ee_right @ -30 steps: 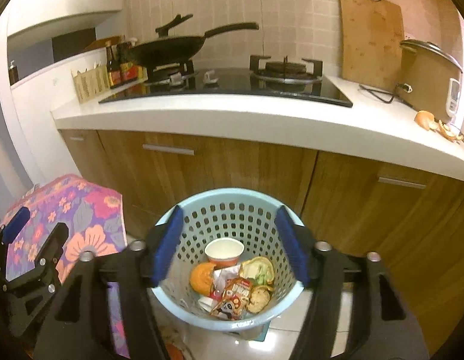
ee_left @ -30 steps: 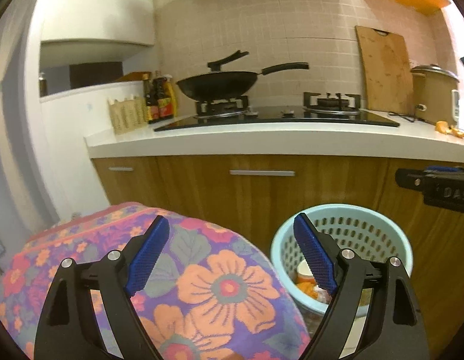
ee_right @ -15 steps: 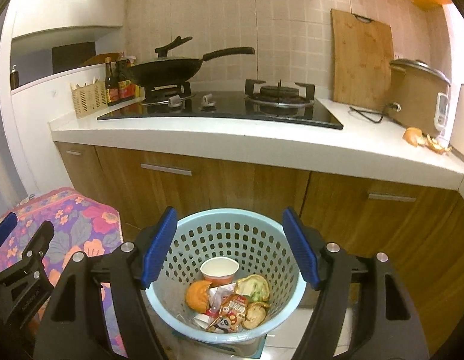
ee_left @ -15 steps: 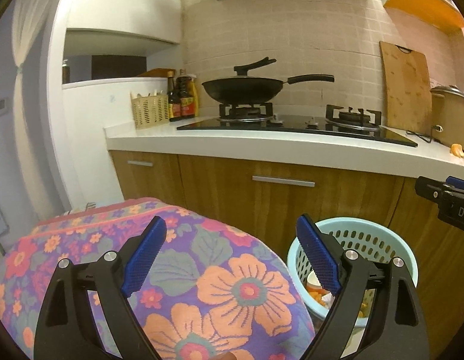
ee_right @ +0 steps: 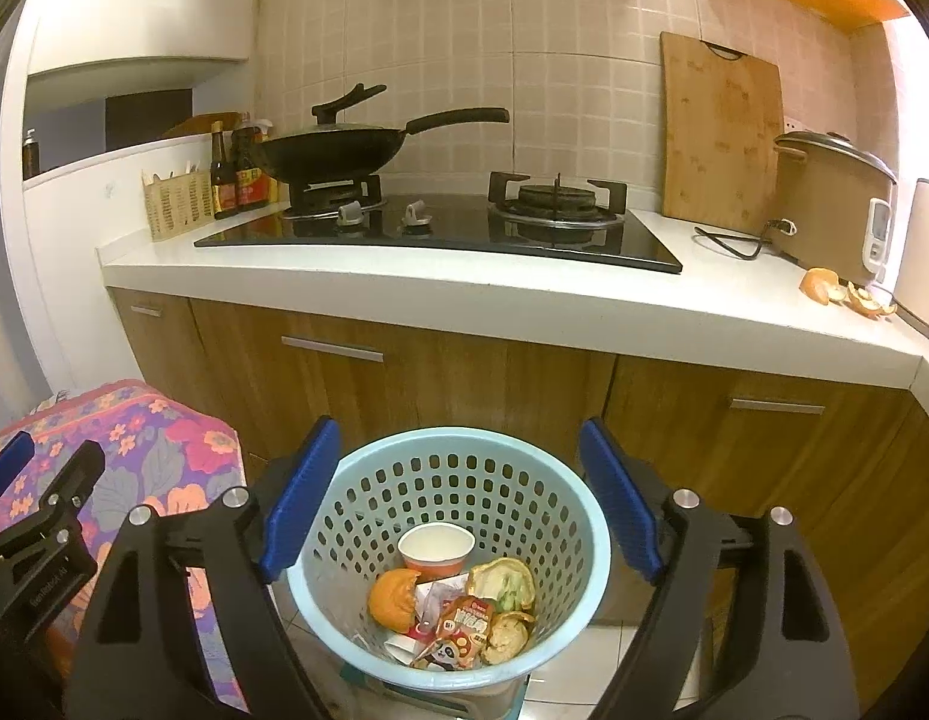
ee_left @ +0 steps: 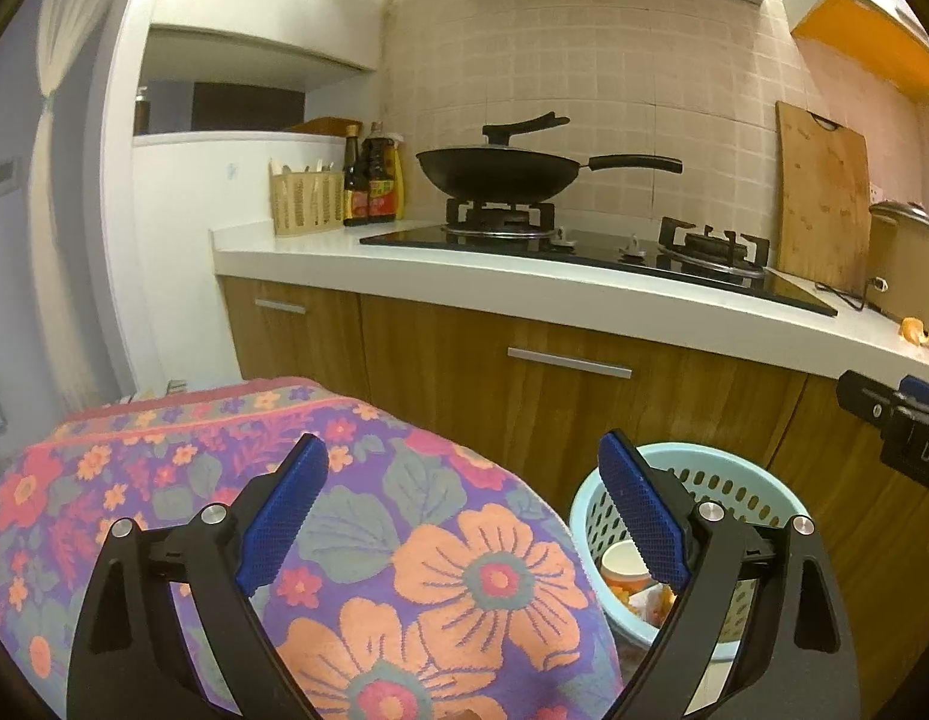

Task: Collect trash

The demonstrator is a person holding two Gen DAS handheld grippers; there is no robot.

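Observation:
A light blue perforated basket (ee_right: 452, 450) stands on the floor by the wooden cabinets. It holds a paper cup (ee_right: 435, 547), an orange peel (ee_right: 392, 597), snack wrappers (ee_right: 461, 630) and food scraps. My right gripper (ee_right: 458, 498) hovers over the basket; its jaws are opening with nothing between them. In the left wrist view my left gripper (ee_left: 461, 513) is over a floral cloth (ee_left: 404, 570), jaws opening and empty, with the basket (ee_left: 734, 480) to its right. Orange peels (ee_right: 842, 294) lie on the counter at the right.
A white counter (ee_right: 524, 300) carries a black hob (ee_right: 440, 234), a wok (ee_right: 338, 150), sauce bottles (ee_right: 236, 180), a small wicker holder (ee_right: 176, 204), a wooden board (ee_right: 722, 132) and a rice cooker (ee_right: 830, 198). Cabinet doors with metal handles stand behind the basket.
Both grippers' jaws have widened. The left wrist view has swung so the basket sits further right and lower. The right wrist view has tilted up, the basket sinking in the picture.

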